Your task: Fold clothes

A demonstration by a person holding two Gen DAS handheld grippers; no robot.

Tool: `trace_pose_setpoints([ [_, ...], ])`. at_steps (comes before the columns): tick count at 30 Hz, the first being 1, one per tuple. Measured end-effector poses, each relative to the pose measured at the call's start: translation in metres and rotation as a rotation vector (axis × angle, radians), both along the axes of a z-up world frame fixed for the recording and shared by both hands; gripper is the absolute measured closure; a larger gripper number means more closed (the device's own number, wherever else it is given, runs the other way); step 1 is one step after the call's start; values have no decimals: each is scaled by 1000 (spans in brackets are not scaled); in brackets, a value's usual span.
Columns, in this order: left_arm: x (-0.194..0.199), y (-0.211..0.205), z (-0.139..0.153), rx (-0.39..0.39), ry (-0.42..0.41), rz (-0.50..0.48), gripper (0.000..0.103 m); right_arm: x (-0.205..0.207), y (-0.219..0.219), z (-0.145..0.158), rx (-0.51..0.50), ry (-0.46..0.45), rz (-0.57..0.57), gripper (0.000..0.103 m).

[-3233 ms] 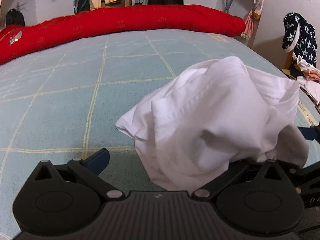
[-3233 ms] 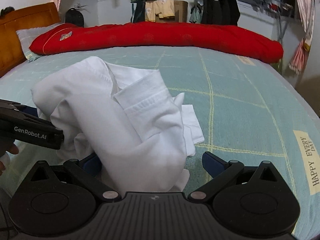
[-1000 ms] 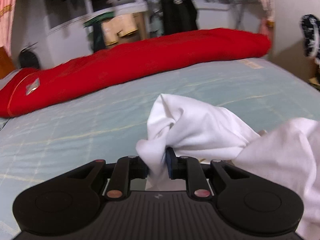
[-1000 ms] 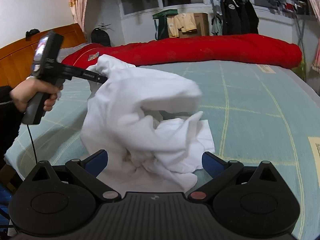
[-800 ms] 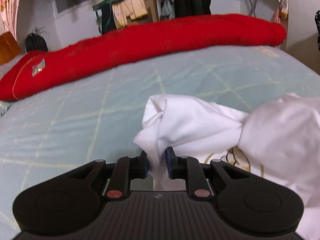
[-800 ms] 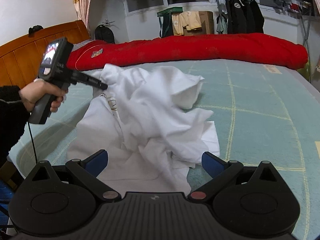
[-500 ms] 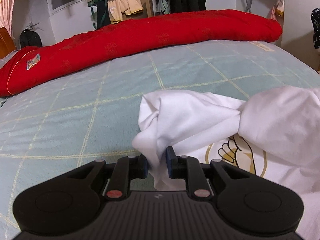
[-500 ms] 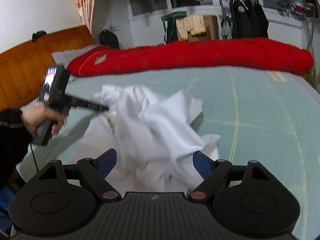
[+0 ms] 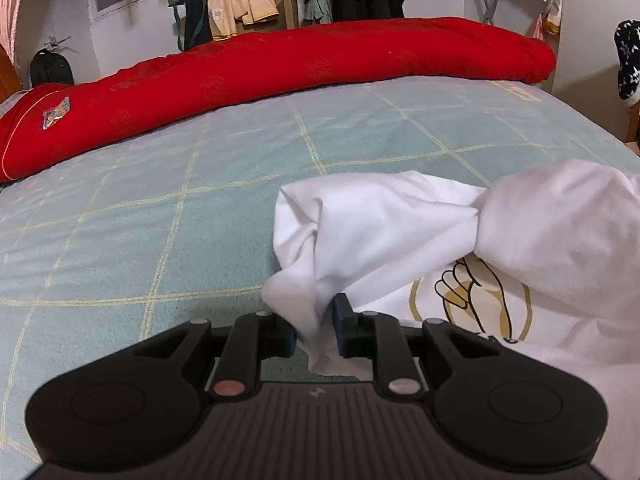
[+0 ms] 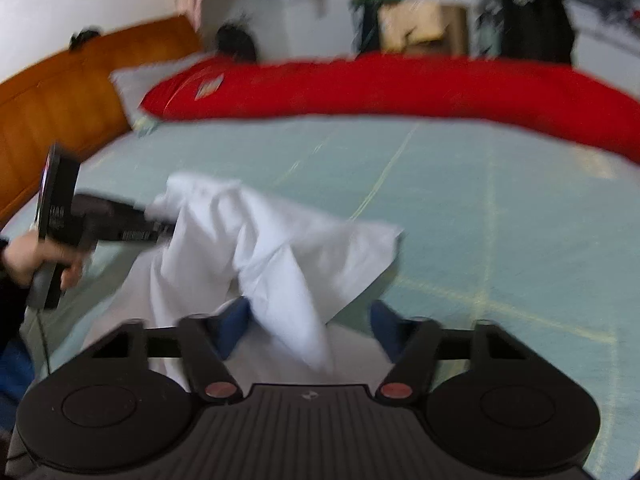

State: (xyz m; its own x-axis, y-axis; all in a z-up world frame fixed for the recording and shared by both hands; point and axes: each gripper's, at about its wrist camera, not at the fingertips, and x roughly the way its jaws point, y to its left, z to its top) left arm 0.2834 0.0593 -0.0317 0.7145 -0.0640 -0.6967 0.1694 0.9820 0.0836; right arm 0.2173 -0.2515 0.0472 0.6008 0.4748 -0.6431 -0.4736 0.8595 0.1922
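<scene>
Left wrist view: my left gripper (image 9: 316, 330), black with blue pads, is clamped on a bunched fold of the crumpled white cotton T-shirt (image 9: 392, 236), cloth squeezed between both pads and a tail hanging below them. The shirt runs from the pinch out to the right, its gold and black hand print (image 9: 468, 292) facing up, a rounded bulge of fabric lifted above it at the right edge. It rests on the pale green bed sheet with thin yellow grid lines (image 9: 160, 216). Behind lies a long red quilt (image 9: 280, 68) across the far side of the bed; beyond it, dark garments hang along the wall. Right wrist view, motion-blurred: my right gripper (image 10: 308, 332) has its jaws partly apart and has just been closing; a hanging fold of the same white shirt (image 10: 272, 256) sits between the blue pads, against the left one by the look of it, with a gap to the right one, so no grip is made. In this view my left gripper (image 10: 168, 226) shows at the left, held in my hand (image 10: 36, 258), its tip buried in the shirt's raised corner. An orange wooden headboard (image 10: 60, 104) stands at the left, a grey pillow (image 10: 136, 84) beside the quilt's end.
</scene>
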Motion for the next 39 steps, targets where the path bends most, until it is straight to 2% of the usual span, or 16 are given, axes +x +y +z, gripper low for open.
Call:
trace_pose_setpoints([
  [1,0,1,0,-1,1,-3,85,2,2,-2,-4,14,26,58],
  [2,1,1,0,-2,2,-5,85,2,2,-2,-16,17,42,73],
  [3,1,2,0,-2,2,-7,85,2,3,-2,-31,19,55,80],
  [7,4,-1,6,20,-21,-4,86,7,-1,2,-117,13,49,88],
  [17,42,-14,33,56,-68,-30,86,43,-45,9,-366,-50,-162,92],
  [24,85,-47,50,108,-94,-92,87,73,-79,4,-501,-71,-294,92],
  [26,96,-55,51,101,-89,-114,86,84,-89,5,-540,-79,-338,92],
  [28,103,-63,50,95,-81,-143,80,95,-100,6,-578,-86,-385,92],
  [34,102,-71,37,60,-52,-221,76,134,-142,-4,-648,-74,-538,92],
  [36,98,-69,34,39,-36,-233,74,146,-150,-12,-648,-53,-576,92],
  [39,90,-66,35,33,-25,-246,73,154,-154,-30,-615,16,-574,91],
])
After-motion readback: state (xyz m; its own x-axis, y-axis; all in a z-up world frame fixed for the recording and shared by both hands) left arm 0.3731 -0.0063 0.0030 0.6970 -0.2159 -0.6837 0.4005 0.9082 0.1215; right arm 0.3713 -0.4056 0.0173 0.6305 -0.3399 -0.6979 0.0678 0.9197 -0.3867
